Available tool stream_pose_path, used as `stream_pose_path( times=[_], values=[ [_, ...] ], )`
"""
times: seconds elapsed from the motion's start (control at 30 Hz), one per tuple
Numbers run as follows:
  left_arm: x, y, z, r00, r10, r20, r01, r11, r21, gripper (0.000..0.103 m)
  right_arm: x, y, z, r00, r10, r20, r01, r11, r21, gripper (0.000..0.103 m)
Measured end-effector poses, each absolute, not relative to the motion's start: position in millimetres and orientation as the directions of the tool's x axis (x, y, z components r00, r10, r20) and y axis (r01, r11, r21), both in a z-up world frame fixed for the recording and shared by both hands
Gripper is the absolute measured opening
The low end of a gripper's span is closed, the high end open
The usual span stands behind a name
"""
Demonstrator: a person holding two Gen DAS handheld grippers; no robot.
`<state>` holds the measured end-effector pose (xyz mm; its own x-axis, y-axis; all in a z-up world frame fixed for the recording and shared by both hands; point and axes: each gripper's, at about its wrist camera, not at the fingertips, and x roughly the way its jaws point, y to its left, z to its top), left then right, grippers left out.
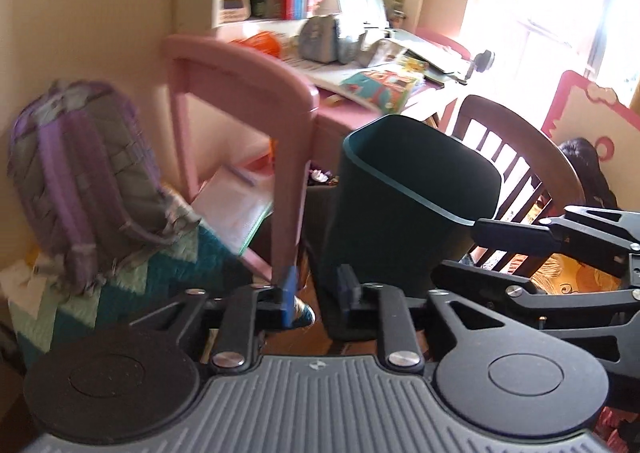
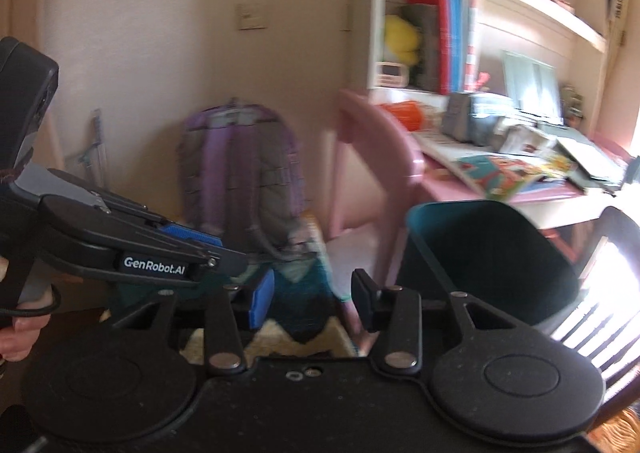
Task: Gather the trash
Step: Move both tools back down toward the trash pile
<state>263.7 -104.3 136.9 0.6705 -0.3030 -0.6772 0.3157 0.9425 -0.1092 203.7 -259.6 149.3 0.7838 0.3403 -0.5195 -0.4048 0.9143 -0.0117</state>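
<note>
A dark teal trash bin [image 1: 400, 205] [image 2: 480, 253] stands upright on the floor beside the pink desk, its mouth open and its inside dark. My left gripper [image 1: 318, 293] points at the bin's left side, jaws a little apart with nothing between them. In the right wrist view the left gripper [image 2: 224, 249] comes in from the left. My right gripper [image 2: 312, 301] is open and empty, with the bin to its right. In the left wrist view the right gripper [image 1: 476, 249] reaches to the bin's right rim. A small crumpled white scrap [image 1: 318, 175] lies behind the bin.
A purple backpack [image 1: 80, 181] [image 2: 240, 173] leans on the wall over a teal zigzag fabric [image 1: 120, 293]. The pink desk [image 1: 240, 73] carries books and clutter. A brown slatted chair [image 1: 520, 141] stands right of the bin. A person's hand [image 2: 16, 333] grips the left handle.
</note>
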Motion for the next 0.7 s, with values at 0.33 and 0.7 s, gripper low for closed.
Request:
stream_pose_path(
  times=[0.33,0.7],
  values=[
    [216.7,-5.6,83.3,0.704,-0.187,-0.685,0.173,0.981,-0.090,0.067,196.3,-174.3,82.8,0.681,0.442,-0.584,-0.538,0.843,0.011,0.044],
    [199.1,78.1,-23.8,0.698,-0.078,-0.711,0.007,0.995,-0.103,0.076,220.6,-107.4,-45.7,0.529,0.466,-0.709,-0.538,0.830,0.145,0.049]
  ],
)
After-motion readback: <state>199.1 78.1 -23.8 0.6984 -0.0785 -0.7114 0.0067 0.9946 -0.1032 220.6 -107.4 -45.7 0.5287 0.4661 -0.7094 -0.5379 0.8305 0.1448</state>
